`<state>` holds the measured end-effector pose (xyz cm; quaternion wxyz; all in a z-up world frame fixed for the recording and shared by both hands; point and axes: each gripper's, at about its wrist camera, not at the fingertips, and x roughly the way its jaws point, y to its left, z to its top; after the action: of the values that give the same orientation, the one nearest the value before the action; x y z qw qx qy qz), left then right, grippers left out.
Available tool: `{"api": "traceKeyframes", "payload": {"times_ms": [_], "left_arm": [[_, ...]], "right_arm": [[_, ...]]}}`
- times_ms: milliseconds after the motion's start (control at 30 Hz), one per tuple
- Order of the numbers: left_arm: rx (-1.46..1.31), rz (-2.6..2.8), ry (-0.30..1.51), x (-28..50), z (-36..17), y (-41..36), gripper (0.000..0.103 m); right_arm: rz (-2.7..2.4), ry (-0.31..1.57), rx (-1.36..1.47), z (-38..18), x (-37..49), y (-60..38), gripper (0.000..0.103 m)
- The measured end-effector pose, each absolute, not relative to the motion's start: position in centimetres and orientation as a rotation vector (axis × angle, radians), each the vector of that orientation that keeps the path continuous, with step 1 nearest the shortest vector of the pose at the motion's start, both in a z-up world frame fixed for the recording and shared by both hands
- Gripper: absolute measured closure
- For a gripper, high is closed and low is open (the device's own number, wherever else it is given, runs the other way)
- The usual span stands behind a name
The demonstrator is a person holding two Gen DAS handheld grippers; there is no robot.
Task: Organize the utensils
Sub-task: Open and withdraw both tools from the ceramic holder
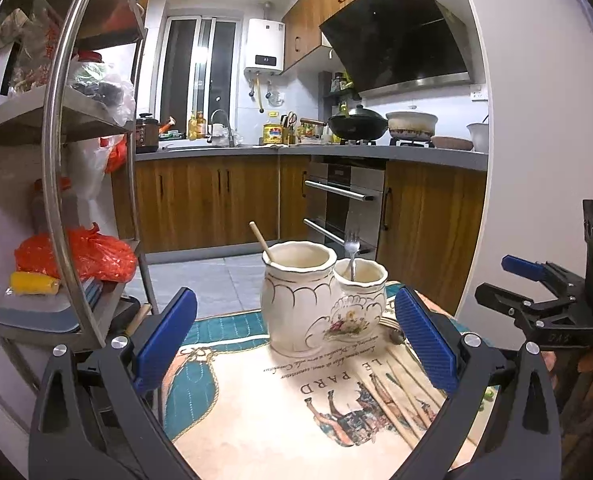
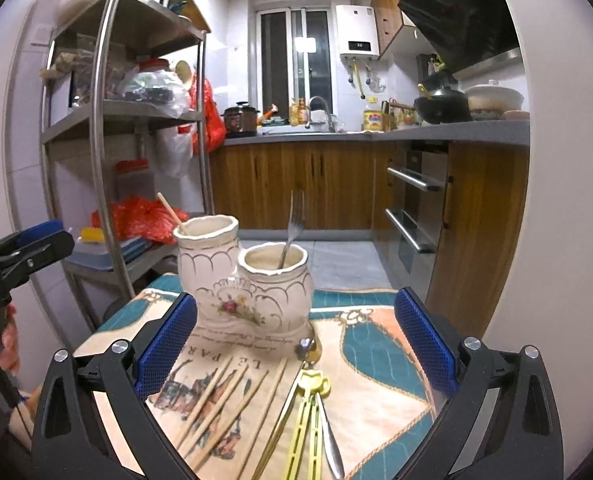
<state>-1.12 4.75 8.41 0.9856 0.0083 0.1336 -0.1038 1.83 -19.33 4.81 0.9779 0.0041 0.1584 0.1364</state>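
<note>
- Utensils are split between a cream ceramic double-pot holder with gold trim and a flower motif (image 2: pixel 240 280) and the printed cloth (image 2: pixel 376 380) that covers the small counter.
- A silver metal fork (image 2: pixel 292 232) is stood tines-up in the shorter pot of the holder, leaning on its rim.
- A single light wooden stick (image 2: pixel 170 210) is seen slanting out of the taller pot.
- Several loose wooden chopsticks (image 2: pixel 224 404) are laid on the cloth in front of the holder, fanned out and partly crossing.
- Just beside them, a yellow-green plastic utensil (image 2: pixel 308 412) and a silver metal handle (image 2: pixel 330 440) are laid close together; a shiny spoon bowl (image 2: pixel 308 347) is seen at their far end, near the foot of the holder.
- The right gripper (image 2: pixel 296 344) is held over the loose pieces with its jaws fully apart; nothing is pressed by its blue pads (image 2: pixel 168 344).
- The left gripper (image 1: pixel 294 340) is held in front of the holder with its jaws wide apart, nothing clamped; the holder is seen between its blue pads, apart from both.
- The holder is placed toward the far edge of the cloth.
- A steel shelf rack (image 2: pixel 108 120) with bags and boxes is seen to the left, and wooden cabinets (image 2: pixel 316 184) with a grey worktop behind.
</note>
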Motion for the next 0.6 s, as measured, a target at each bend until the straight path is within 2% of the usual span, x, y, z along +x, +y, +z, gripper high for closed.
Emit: {"api": "traceKeyframes", "payload": {"times_ms": [600], "left_arm": [[0.039,-0.169,0.315,-1.2,7.4,4.3,0.005]], "right_arm": [[0.241,0.346,-0.005,3.9,1.6,-21.0,0.005]]}}
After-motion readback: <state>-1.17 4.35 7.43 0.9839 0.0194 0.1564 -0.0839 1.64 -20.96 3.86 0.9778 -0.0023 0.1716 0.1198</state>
